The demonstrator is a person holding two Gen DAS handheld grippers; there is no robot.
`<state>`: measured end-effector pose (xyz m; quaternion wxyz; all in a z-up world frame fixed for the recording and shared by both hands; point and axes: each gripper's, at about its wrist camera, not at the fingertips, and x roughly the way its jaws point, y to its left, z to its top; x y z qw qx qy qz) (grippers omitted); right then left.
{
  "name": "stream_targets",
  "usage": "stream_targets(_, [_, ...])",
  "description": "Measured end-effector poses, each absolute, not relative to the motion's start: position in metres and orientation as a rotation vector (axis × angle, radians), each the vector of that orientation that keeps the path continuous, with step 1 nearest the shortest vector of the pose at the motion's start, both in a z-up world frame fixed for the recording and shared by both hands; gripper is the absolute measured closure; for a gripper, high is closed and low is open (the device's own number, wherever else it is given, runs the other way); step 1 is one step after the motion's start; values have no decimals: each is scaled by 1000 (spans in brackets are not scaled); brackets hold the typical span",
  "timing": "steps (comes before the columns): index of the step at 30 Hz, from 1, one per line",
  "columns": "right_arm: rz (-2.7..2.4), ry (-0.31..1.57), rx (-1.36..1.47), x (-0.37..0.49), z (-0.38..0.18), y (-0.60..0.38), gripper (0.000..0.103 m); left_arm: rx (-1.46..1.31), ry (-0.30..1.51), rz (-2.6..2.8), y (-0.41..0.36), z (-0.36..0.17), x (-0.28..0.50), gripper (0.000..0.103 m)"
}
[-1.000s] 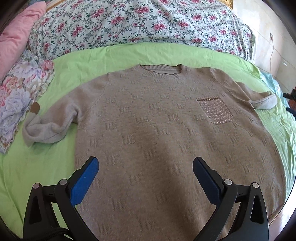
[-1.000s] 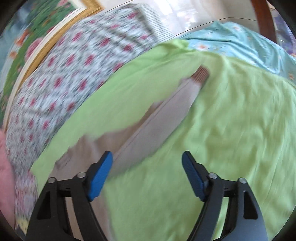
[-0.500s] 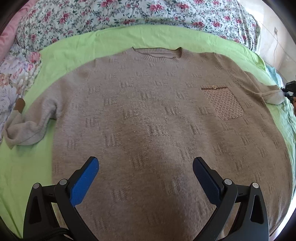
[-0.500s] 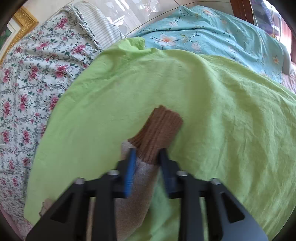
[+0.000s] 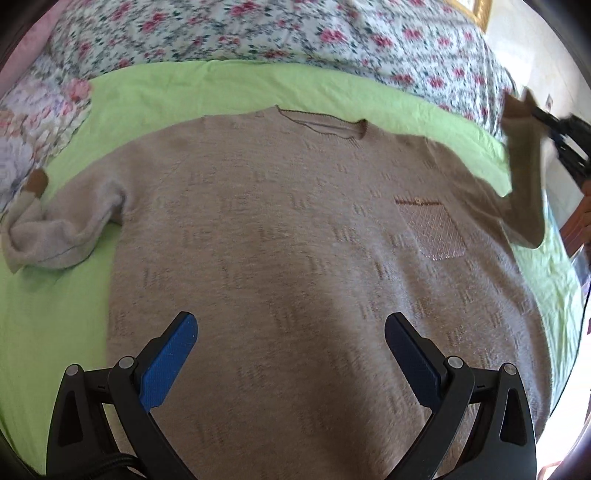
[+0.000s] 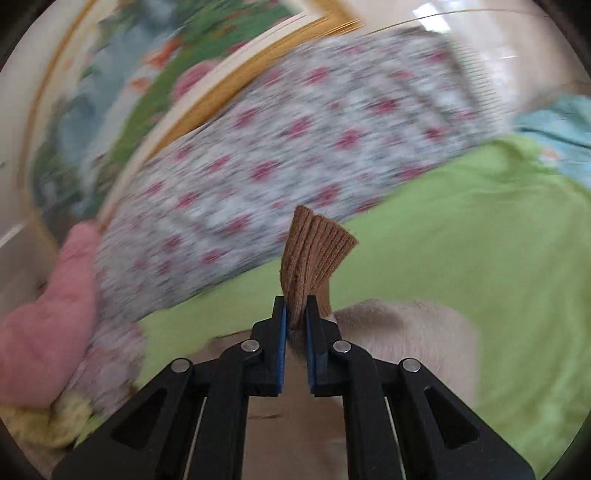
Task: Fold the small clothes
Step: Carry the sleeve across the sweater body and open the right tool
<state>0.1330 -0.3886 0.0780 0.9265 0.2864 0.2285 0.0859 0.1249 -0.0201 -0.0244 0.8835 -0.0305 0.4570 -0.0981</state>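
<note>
A beige knit sweater (image 5: 280,236) with a chest pocket (image 5: 432,229) lies front up on a green sheet (image 5: 55,317). My left gripper (image 5: 290,354) is open and empty, above the sweater's lower body. My right gripper (image 6: 295,314) is shut on the brown ribbed cuff (image 6: 314,251) of the sweater's sleeve and holds it lifted off the bed. In the left wrist view that sleeve (image 5: 524,173) stands raised at the far right, with the right gripper (image 5: 554,129) at its top. The other sleeve (image 5: 62,225) lies crumpled at the left.
A floral quilt (image 5: 258,33) is bunched along the far side of the bed. A flowered cloth (image 5: 33,122) lies at the left. A pink pillow (image 6: 48,306), a framed picture (image 6: 155,81) and a turquoise sheet (image 6: 554,122) show in the right wrist view.
My right gripper closed on the sleeve cuff and lifted it off the bed, swinging left. My left gripper stayed open and drifted a little over the sweater body.
</note>
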Motion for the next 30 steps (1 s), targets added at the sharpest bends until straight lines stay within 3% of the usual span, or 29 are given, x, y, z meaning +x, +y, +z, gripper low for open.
stream_targets(6, [455, 609, 532, 198, 42, -246, 93, -146, 950, -190, 21, -23, 117, 1])
stream_targets(11, [516, 722, 497, 228, -3, -179, 93, -194, 962, -187, 43, -28, 121, 1])
stream_targets(14, [537, 846, 498, 239, -29, -155, 87, -249, 978, -218, 51, -33, 135, 1])
stream_targets(15, [548, 865, 504, 237, -34, -152, 82, -260, 983, -228, 51, -34, 141, 1])
stream_targets(17, [571, 878, 522, 230, -37, -156, 58, -278, 989, -252, 50, -35, 156, 1])
stream_targets(18, [575, 867, 531, 225, -35, -159, 54, -289, 990, -263, 50, -34, 163, 1])
stream_targets(30, [386, 674, 615, 144, 10, -263, 52, -285, 1040, -319, 13, -59, 254, 3])
